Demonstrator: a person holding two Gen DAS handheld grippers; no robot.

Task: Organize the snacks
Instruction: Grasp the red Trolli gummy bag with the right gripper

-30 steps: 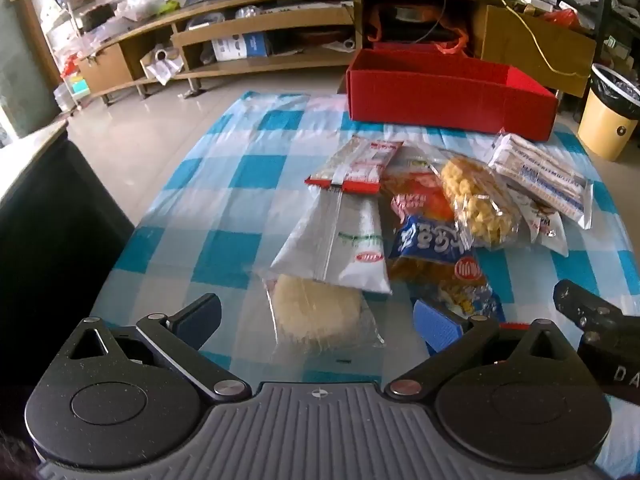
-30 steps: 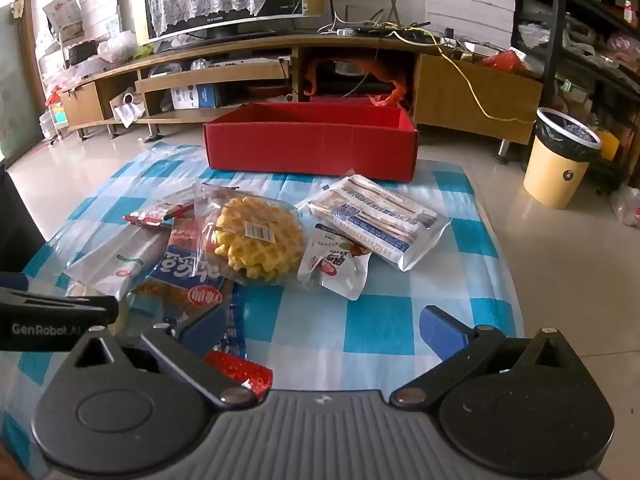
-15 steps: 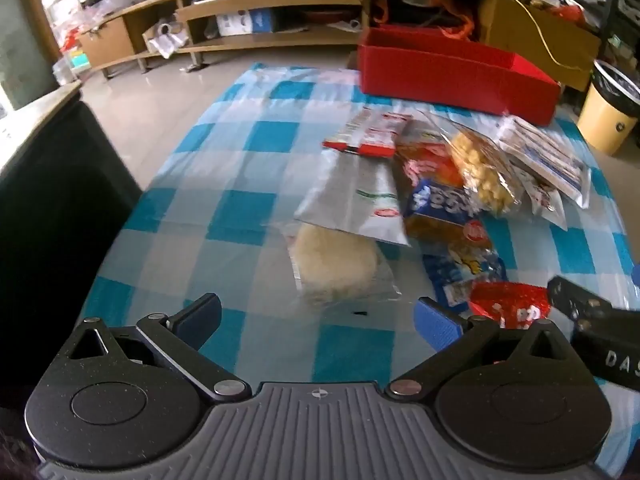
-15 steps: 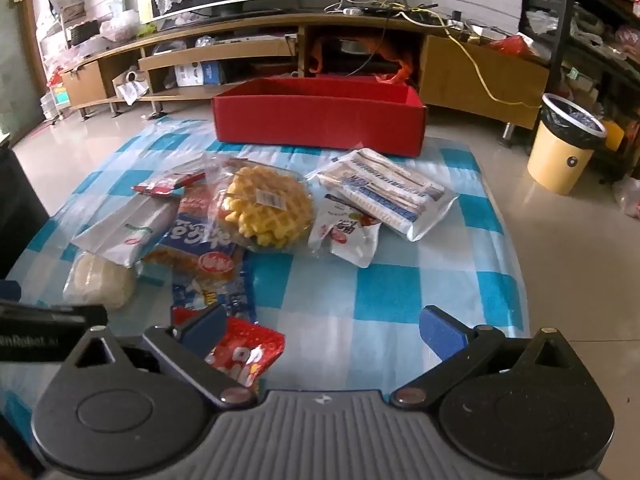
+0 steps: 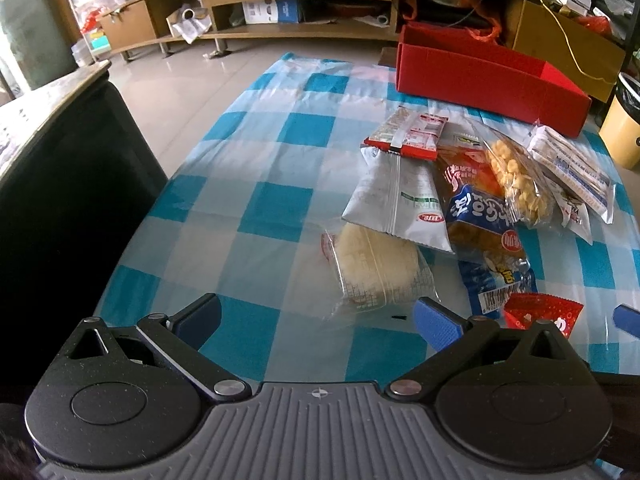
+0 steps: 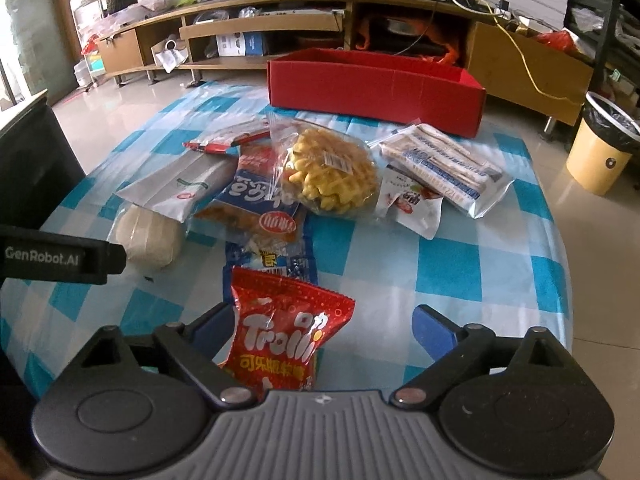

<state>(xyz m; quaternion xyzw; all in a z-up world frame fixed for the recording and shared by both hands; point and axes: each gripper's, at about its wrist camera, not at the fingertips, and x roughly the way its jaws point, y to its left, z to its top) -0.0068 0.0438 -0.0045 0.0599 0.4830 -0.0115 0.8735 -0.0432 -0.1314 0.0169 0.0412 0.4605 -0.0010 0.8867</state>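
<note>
The right gripper (image 6: pixel 324 320) stood wide open, a red Trolli packet (image 6: pixel 286 336) lying between its fingers, nearer the left one. The left gripper (image 5: pixel 316 316) was spread wide too, gripping nothing, a pale round cake (image 5: pixel 376 268) just ahead, the red box (image 5: pixel 480 76) well beyond

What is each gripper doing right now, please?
Left gripper: open, holding nothing.
Right gripper: open, the red Trolli bag between its fingers, not gripped.
</note>
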